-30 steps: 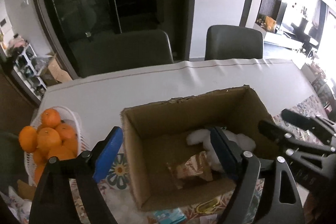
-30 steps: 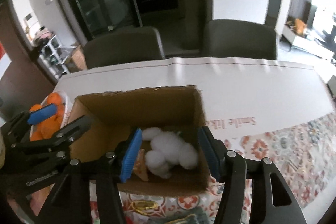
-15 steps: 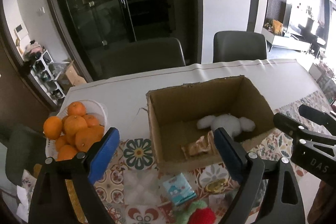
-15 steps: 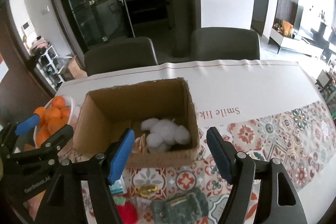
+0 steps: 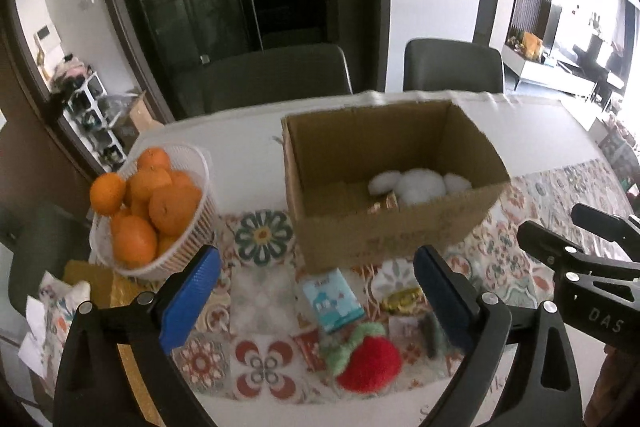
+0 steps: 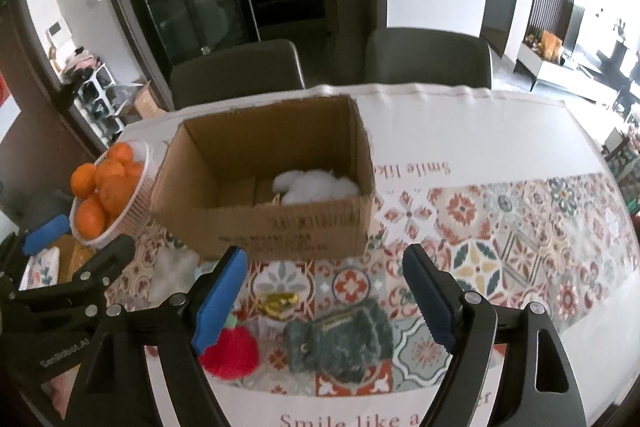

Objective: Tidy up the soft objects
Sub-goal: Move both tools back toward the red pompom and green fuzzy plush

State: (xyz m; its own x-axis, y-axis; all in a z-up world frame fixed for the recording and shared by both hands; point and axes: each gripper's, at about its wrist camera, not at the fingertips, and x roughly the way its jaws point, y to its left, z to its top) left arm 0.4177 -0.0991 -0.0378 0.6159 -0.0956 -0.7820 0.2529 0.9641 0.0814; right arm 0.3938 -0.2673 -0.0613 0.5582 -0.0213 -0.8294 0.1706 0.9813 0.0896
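Both tongs have pulled back from the cardboard box point(image 6: 264, 203), left tongs point(image 5: 316, 299) and right tongs point(image 6: 324, 295) spread wide, holding nothing. One fluffy white toy point(image 6: 316, 185) lies inside; one red knitted strawberry point(image 5: 370, 363) and one green woolly purse point(image 6: 340, 341) sit between the fingers.

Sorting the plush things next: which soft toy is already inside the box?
The white fluffy toy, lying in the cardboard box. The red knitted strawberry and grey-green knit pouch sit on the table in front.

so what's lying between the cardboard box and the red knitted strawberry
In the left wrist view, a small blue packet lies on the patterned cloth between the cardboard box and the red knitted strawberry, with a gold wrapper just right of it.
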